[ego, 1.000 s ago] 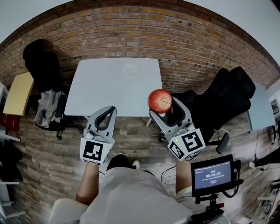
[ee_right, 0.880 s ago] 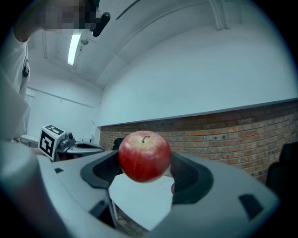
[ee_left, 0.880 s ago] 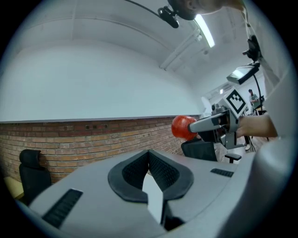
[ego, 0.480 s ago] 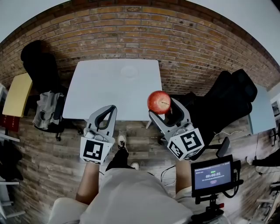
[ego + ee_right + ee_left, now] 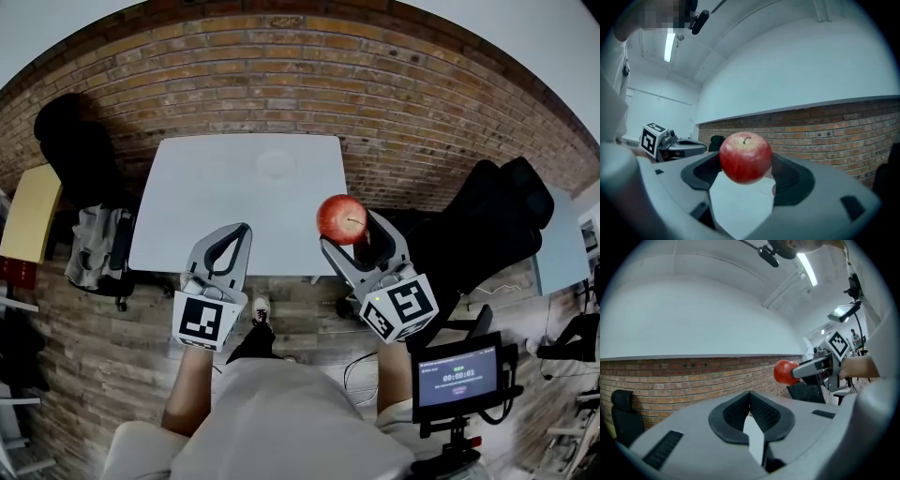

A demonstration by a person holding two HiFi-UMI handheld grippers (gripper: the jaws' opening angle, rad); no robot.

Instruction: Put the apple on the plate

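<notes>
Our right tongs (image 5: 349,228) clamp the apple (image 5: 342,217) in the air by the tabletop's (image 5: 187,216) near corner. The left tongs (image 5: 241,232) are closed and empty. We should carry the apple over the faint white plate (image 5: 277,161), lower it until it rests, then release gently.

The white surface (image 5: 216,206) is spreading open across the upper centre of the head view, leaving free passage from its near edge to what is probably a pale plate (image 5: 277,162) toward the far edge. A brick wall (image 5: 309,84) is closing off the far side. A dark chair (image 5: 70,141) is crowding the left; a black seat (image 5: 497,211) is standing at right, near the right gripper (image 5: 350,232) holding the apple (image 5: 341,216).
</notes>
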